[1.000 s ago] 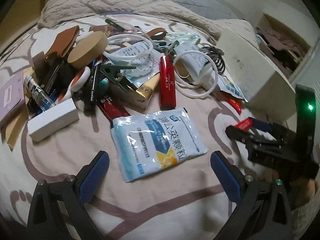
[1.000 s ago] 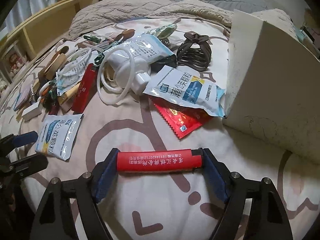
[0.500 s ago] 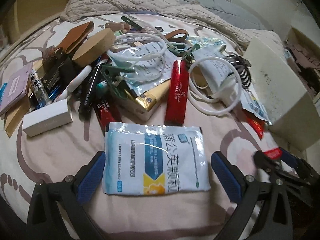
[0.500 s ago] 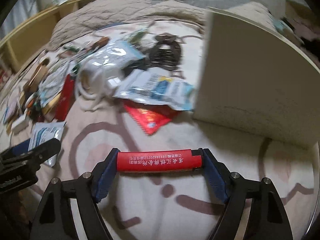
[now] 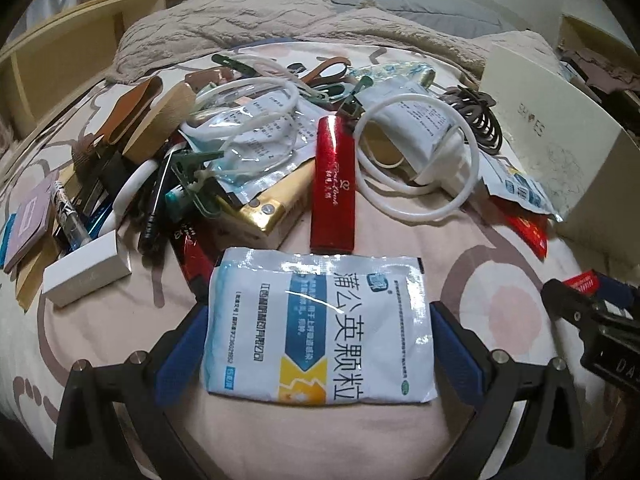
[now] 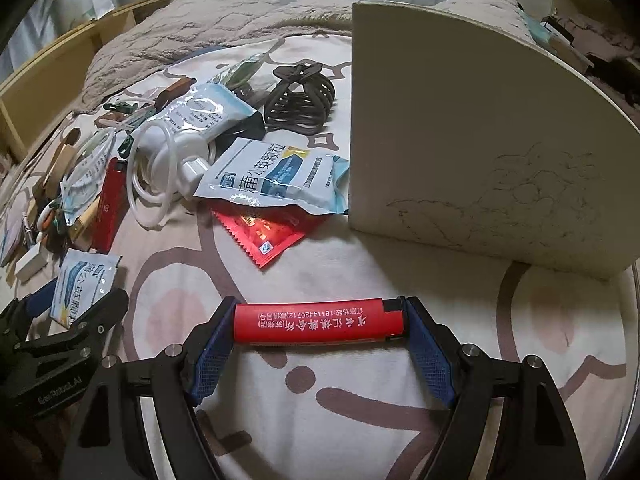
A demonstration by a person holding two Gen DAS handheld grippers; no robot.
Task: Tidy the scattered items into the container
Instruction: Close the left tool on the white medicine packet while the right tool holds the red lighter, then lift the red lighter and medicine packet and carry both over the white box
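We have two moves pending, and each turns on one relation. Our right hand-held gripper point(image 6: 318, 326) clamps a red lighter point(image 6: 316, 322) end to end, its long axis lying across the jaws, left to right in the right wrist view; the pads press on both ends, so the jaws stand wide because the lighter is long. The cream box point(image 6: 480, 140), which we take for the container, stands just far and right of that lighter on the bed point(image 6: 400, 264), its wall facing us and its opening out of sight, so we judge the lighter must go up and over that wall. Our left hand-held gripper point(image 5: 318, 330) is wide and straddles the white and blue sachet point(image 5: 320, 328), which lies flat with its long axis running from pad to pad; the pads sit just beside its short edges, and we cannot tell whether they touch. The left hand is nearer the sachet; the right is nearer the box.
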